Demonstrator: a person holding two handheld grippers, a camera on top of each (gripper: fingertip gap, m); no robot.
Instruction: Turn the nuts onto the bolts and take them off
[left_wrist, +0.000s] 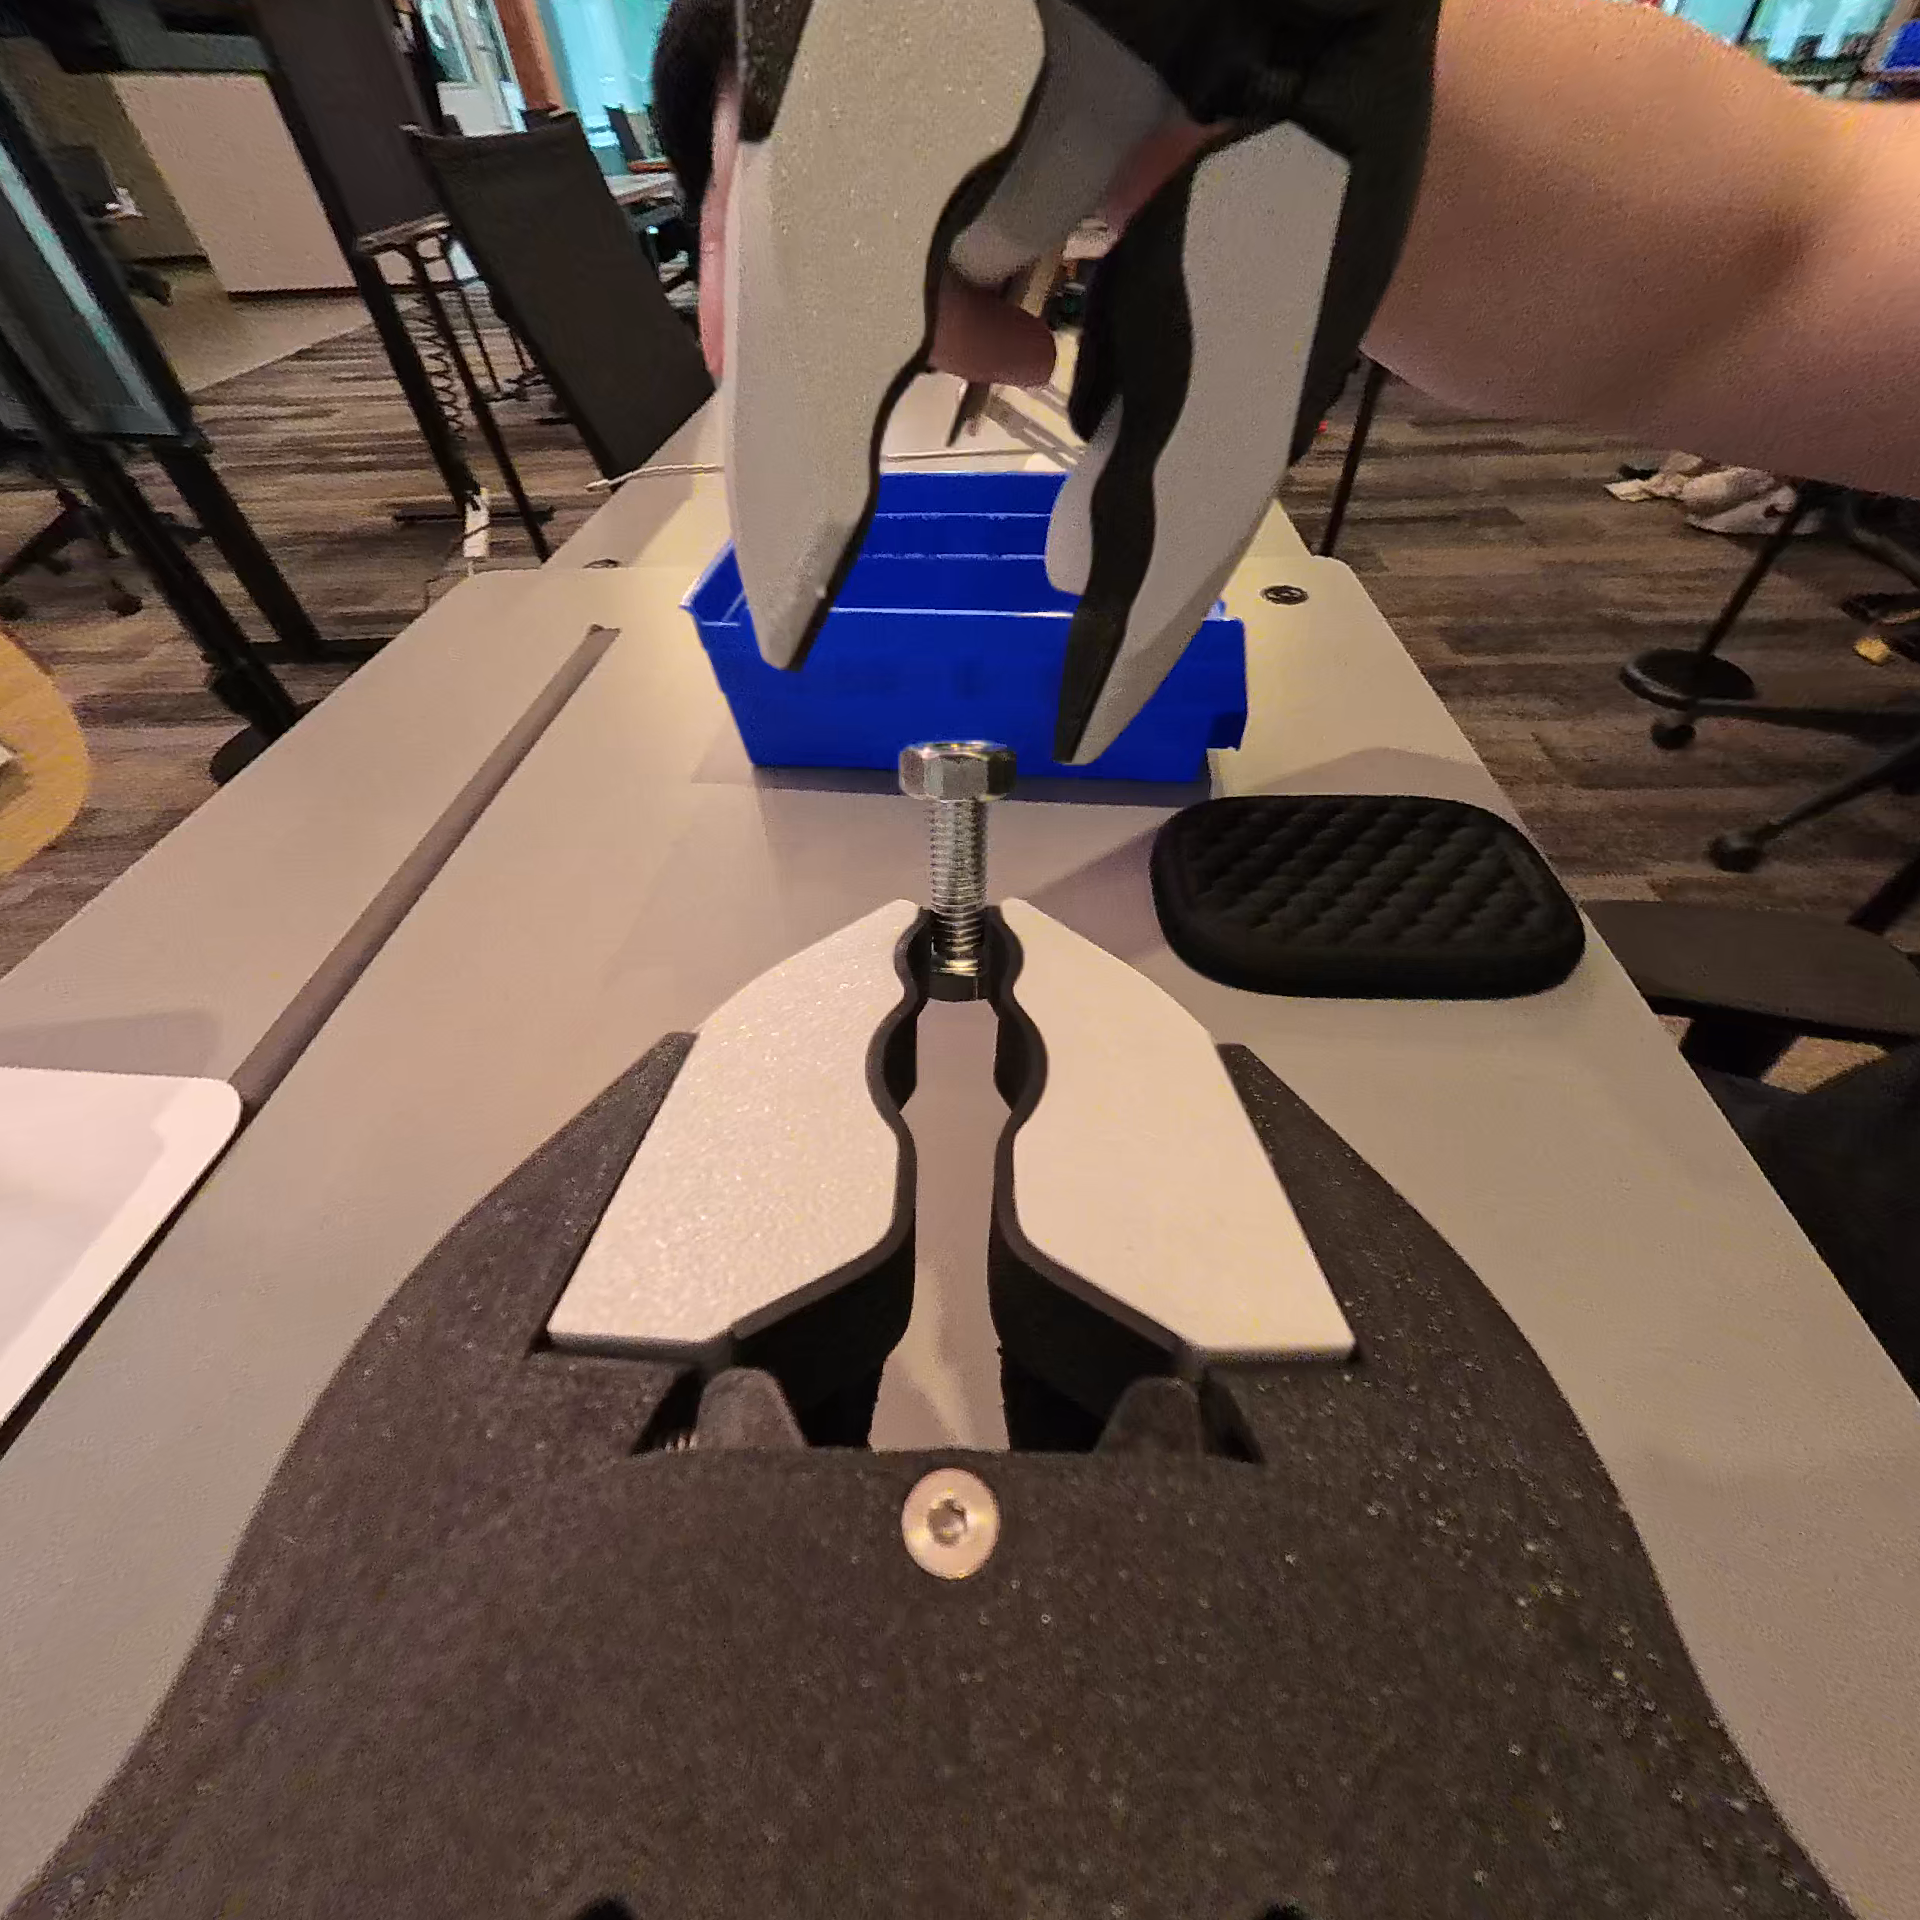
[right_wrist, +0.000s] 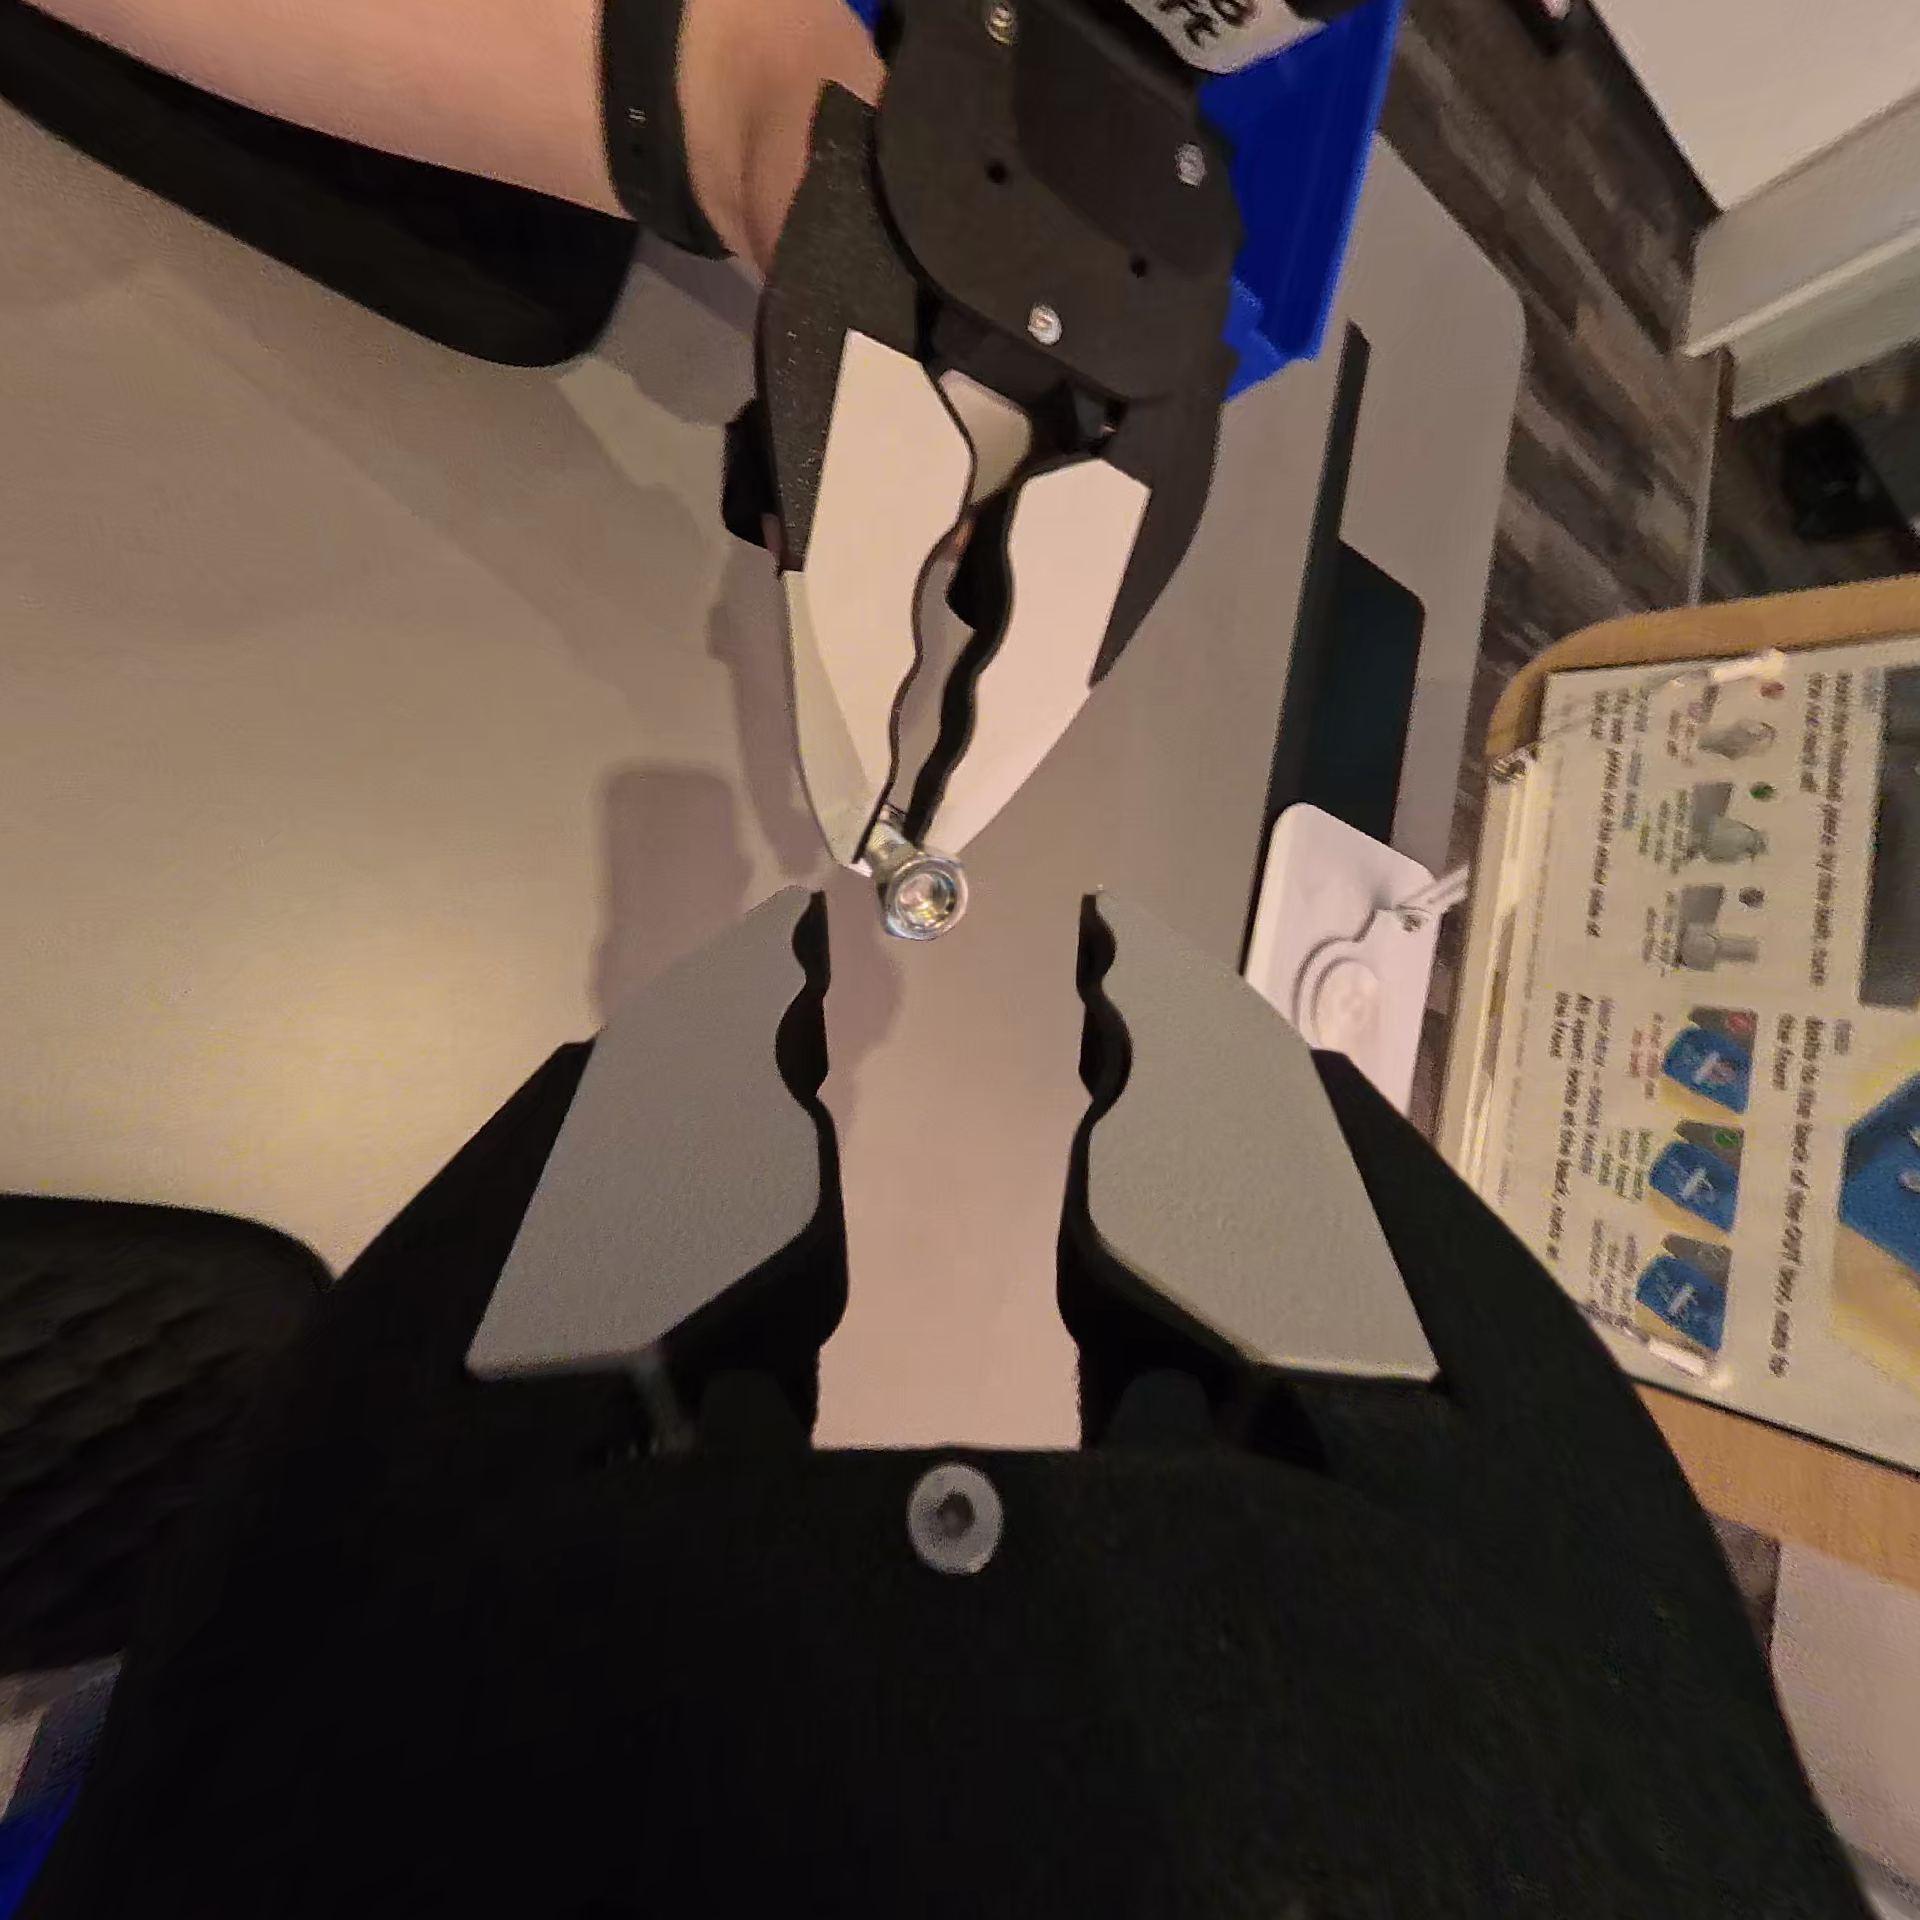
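Observation:
A silver bolt (left_wrist: 957, 862) stands upright with a hex nut (left_wrist: 956, 771) at the top of its thread. My left gripper (left_wrist: 958, 916) is shut on the bolt's lower end and holds it above the grey table (left_wrist: 520, 883). My right gripper (left_wrist: 935, 696) comes down from above, open, with its fingertips on either side of the nut and just above it, not touching. In the right wrist view, the right gripper (right_wrist: 951, 906) is open, and the nut (right_wrist: 923, 896) lies end-on between its tips. The left gripper (right_wrist: 906, 844) is behind it.
A blue bin (left_wrist: 935, 675) stands on the table behind the bolt. A black textured pad (left_wrist: 1371, 894) lies to the right and a white tray (left_wrist: 83, 1174) at the left edge. An instruction sheet on a wooden board (right_wrist: 1714, 1039) lies beside the table. Chairs stand around it. Left and right tips are no more than a few centimetres apart.

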